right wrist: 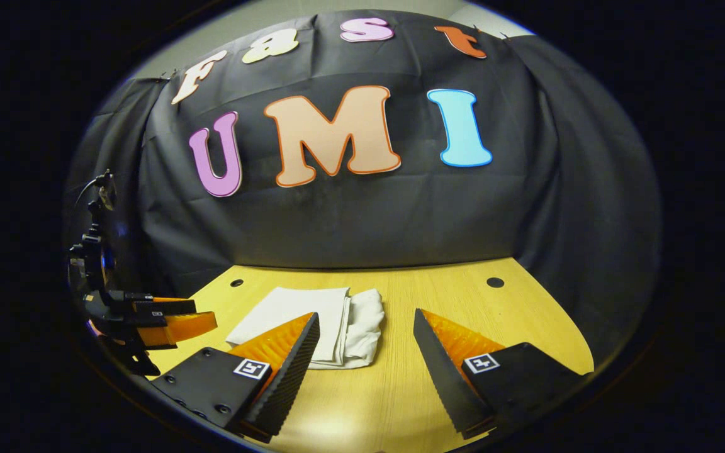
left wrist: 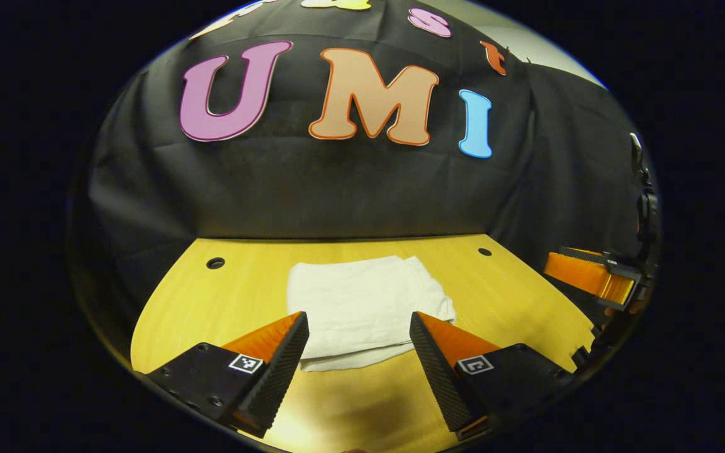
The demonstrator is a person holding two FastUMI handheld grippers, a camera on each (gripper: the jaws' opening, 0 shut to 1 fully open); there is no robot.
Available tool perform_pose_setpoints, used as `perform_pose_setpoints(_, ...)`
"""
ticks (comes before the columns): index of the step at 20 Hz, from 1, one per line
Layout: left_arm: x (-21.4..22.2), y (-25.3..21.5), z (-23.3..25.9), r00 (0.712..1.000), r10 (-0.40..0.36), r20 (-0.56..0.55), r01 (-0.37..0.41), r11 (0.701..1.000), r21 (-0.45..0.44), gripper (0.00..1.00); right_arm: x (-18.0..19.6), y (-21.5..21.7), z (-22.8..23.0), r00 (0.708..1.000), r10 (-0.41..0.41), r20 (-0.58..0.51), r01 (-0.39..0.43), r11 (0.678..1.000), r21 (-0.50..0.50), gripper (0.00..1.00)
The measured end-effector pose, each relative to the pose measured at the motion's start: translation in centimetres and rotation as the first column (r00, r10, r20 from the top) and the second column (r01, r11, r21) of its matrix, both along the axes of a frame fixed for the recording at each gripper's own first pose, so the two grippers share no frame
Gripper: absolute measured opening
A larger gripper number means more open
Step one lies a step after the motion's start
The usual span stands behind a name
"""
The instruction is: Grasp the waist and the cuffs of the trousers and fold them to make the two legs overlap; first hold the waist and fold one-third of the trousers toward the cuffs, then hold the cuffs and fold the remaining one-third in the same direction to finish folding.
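My left tool (left wrist: 359,324) is wide open and holds nothing. My right tool (right wrist: 365,324) is wide open too, with nothing in it. The trousers (left wrist: 362,308) lie folded in a white pile on the yellow surface (left wrist: 513,296), just past my left tool's tips. One finger (right wrist: 287,352) of my right tool hides a corner of them. I cannot tell waist from cuffs. Behind the surface hangs a black cloth wall (left wrist: 337,189).

Left claw (left wrist: 359,340) held level with its jaws spread wide apart, gripping nothing. Right claw (right wrist: 365,343) likewise spread wide, empty, beside the left claw.
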State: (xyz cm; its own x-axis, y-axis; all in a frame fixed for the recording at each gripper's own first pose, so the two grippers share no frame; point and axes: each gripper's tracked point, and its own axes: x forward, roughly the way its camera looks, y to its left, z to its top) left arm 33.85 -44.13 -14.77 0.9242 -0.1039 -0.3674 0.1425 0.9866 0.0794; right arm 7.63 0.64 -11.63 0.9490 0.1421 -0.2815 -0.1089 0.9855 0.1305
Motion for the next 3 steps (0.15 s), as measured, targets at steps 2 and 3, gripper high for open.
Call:
perform_pose_setpoints(2,-1.1,0.9,0.3,1.0,0.017,0.006,-0.017,1.0,-0.009,0.95,-1.0,0.6,0.5,1.0,0.007,0.026,-0.006,1.0,-0.014,0.96)
perform_pose_setpoints(3,-1.6,1.4,0.5,1.0,0.023,0.006,-0.023,1.0,-0.011,0.96,-1.4,0.9,0.7,0.999,0.005,0.039,-0.005,1.0,-0.02,0.97)
